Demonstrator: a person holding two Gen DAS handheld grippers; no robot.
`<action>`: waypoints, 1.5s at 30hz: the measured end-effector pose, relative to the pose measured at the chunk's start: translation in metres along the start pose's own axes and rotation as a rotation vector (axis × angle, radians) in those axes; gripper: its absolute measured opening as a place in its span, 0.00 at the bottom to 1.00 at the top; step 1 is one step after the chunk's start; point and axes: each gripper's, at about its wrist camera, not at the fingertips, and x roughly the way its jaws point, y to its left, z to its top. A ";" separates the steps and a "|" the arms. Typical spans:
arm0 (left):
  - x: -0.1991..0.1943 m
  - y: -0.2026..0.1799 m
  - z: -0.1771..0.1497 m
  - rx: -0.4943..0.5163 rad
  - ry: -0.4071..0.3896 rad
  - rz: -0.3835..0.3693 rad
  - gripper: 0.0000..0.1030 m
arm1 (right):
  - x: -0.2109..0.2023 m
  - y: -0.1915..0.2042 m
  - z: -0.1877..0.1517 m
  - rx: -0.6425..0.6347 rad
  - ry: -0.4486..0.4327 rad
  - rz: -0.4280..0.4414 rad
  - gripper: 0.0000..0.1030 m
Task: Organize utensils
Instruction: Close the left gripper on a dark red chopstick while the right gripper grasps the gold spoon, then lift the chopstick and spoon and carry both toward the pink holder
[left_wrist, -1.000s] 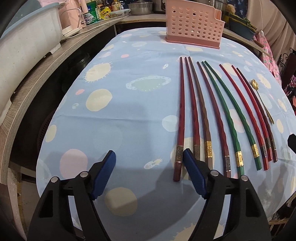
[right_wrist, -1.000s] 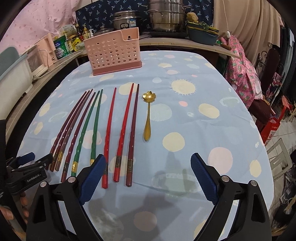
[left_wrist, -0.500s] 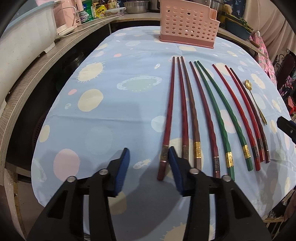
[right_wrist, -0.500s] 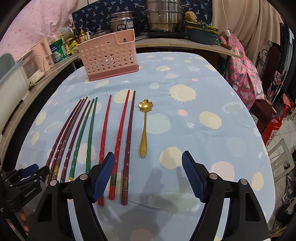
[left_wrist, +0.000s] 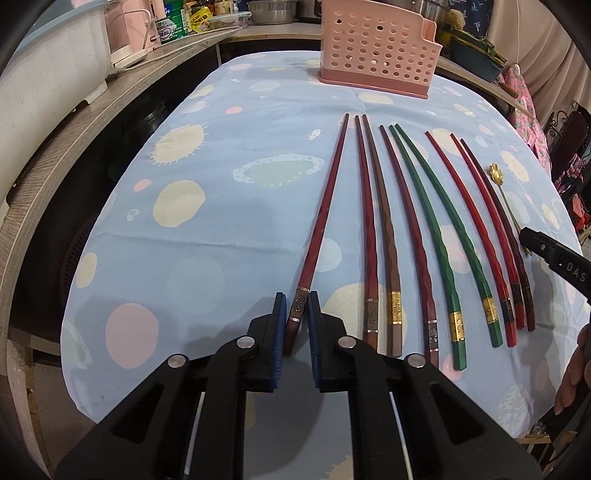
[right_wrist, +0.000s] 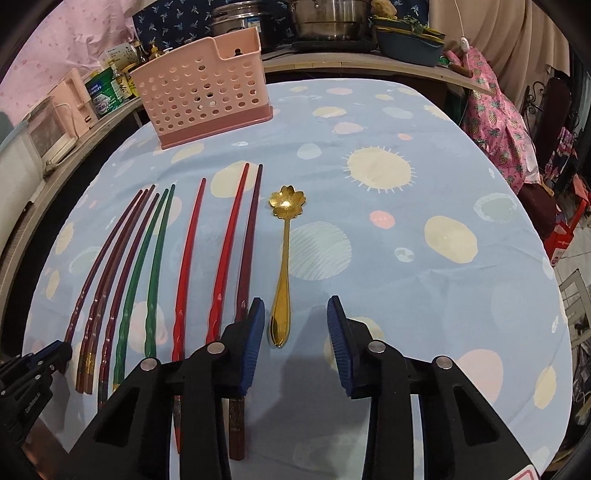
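Nearest to us in the left wrist view, our left gripper (left_wrist: 296, 314) has just been closing, and its blue pads (left_wrist: 279, 321) now clamp the thick butt end of the leftmost dark red chopstick (left_wrist: 325, 206), right at its silver band with an engraved emblem; the stick runs away from us toward twelve o'clock, tapering to a fine tip. In the right wrist view our right gripper (right_wrist: 295, 325) has also just been closing, yet its jaws are parted with nothing pressed between them; the end of the gold spoon's handle (right_wrist: 279, 328) lies in the gap, just beside the left pad (right_wrist: 253, 339) and well apart from the right one. The gold spoon (right_wrist: 284, 243) is slim and shiny, with a flower-shaped bowl at its far end, pointing to twelve o'clock. At ten to eleven o'clock of that gripper lies the row of chopsticks (right_wrist: 155, 266), side by side on the cloth: two bright red ones and a dark maroon one nearest the spoon, then two green ones (left_wrist: 436, 236), then the dark red and brown ones at the far left. Their butts carry gold or silver bands, and several shafts have a faceted, twisted look. All rest on a light blue tablecloth (right_wrist: 424, 288) printed with cream, pink and pale green spots. Farther off, at eleven o'clock, a pink perforated utensil holder (right_wrist: 203, 92) stands upright at the far edge of the table.
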 end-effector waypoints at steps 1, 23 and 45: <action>0.000 0.000 0.000 0.001 0.000 0.000 0.11 | 0.000 0.001 0.000 -0.009 -0.004 -0.006 0.30; 0.001 -0.001 0.002 0.003 0.008 -0.001 0.10 | -0.007 0.003 0.002 -0.041 -0.010 -0.029 0.10; -0.084 0.014 0.079 -0.067 -0.207 -0.058 0.07 | -0.087 -0.004 0.063 -0.024 -0.202 0.006 0.02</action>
